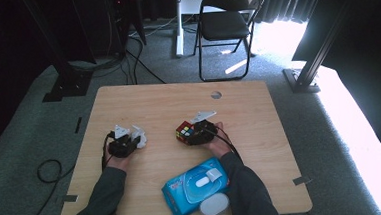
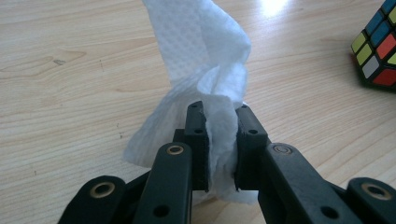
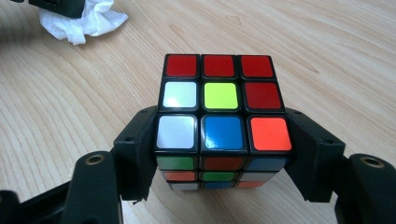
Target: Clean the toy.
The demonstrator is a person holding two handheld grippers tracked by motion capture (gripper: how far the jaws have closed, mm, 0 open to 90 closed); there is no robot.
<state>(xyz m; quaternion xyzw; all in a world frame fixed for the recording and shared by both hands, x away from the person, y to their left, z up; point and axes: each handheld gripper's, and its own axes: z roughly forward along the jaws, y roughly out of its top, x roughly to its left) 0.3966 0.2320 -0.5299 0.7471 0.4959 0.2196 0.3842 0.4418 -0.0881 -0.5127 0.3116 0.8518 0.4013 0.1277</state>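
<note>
While the right gripper (image 3: 223,140) clamps the glossy plastic puzzle cube with coloured stickers (image 3: 219,102) by two opposite sides on the pale wood-grain table (image 1: 248,109), the left gripper (image 2: 223,144) pinches a soft, embossed white wipe (image 2: 205,60), crumpled and standing upward, left of the cube and apart from it; the left hand must carry it across.
</note>
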